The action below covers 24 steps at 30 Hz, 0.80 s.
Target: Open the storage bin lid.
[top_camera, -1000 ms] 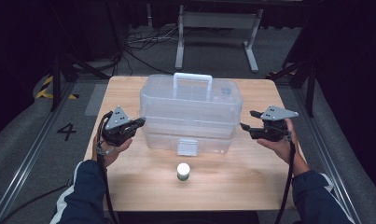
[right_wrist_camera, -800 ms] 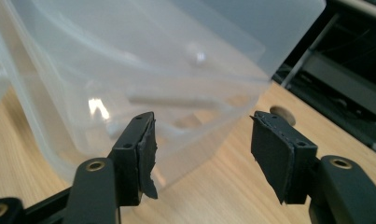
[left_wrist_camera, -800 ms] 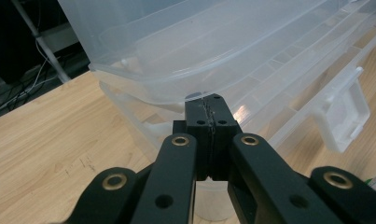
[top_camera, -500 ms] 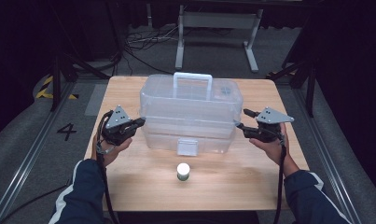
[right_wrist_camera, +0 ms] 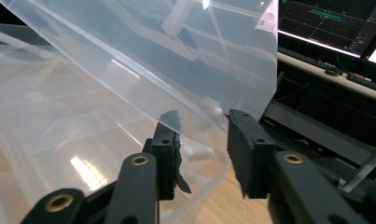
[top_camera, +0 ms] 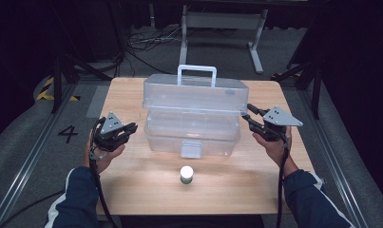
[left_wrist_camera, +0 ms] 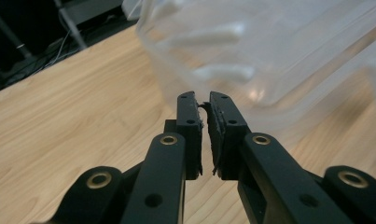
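Note:
A clear plastic box with a white handle stands mid-table, and its lid overhangs the base. My left gripper sits just off the box's left side. In the left gripper view its jaws have just been opening and stand a slit apart, with nothing between them. My right gripper is at the lid's right end. Its jaws have just been closing. The lid's corner lies between them, with a gap still left between the pads.
A small jar with a white cap stands in front of the box's front latch. The wooden table has bare room at the near corners. Beyond the far edge are cables and a metal stand.
My left gripper has drawn back from the box's left side, toward the near left. My right gripper has stayed at the lid's right end.

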### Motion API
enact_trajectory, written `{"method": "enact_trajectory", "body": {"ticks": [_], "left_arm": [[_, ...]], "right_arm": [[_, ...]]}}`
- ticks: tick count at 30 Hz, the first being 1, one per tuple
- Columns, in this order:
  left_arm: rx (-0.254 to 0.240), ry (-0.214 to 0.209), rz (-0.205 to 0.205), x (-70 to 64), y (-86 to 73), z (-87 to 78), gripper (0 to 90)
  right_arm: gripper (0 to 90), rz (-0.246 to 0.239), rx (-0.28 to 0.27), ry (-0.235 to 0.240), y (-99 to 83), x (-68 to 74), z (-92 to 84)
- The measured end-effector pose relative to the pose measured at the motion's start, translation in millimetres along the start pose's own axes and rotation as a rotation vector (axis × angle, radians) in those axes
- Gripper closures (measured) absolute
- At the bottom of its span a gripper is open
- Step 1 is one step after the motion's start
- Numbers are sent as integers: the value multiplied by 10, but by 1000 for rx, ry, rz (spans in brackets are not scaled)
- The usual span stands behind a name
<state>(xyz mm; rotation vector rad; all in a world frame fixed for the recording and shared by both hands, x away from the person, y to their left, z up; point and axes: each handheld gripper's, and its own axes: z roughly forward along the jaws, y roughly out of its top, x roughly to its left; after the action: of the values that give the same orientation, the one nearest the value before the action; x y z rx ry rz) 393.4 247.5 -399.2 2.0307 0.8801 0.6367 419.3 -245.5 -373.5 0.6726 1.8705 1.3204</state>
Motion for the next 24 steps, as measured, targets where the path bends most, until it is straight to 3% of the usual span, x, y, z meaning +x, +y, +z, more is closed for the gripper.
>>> {"method": "enact_trajectory", "body": {"ticks": [5, 7, 10, 12, 15, 18, 24], "left_arm": [[46, -18, -18, 18, -113, 164, 805], [78, -3, 4, -2, -120, 220, 789], [78, -39, 6, -49, -112, 288, 785], [72, -59, 20, -91, -92, 303, 785], [81, -58, 42, -144, -61, 327, 793], [72, -77, 30, -145, -62, 337, 801], [81, -75, 50, -192, -31, 345, 800]], "right_arm": [[685, 8, 6, -56, 44, 29, 70], [692, 32, -2, -74, 48, 33, 84], [700, 55, -22, -100, 64, 33, 112], [711, 38, -28, -120, 85, 39, 123], [724, 35, -31, -139, 122, 35, 142], [756, 28, -35, -171, 164, 27, 161], [793, 20, 1, -215, 210, -21, 239]]}}
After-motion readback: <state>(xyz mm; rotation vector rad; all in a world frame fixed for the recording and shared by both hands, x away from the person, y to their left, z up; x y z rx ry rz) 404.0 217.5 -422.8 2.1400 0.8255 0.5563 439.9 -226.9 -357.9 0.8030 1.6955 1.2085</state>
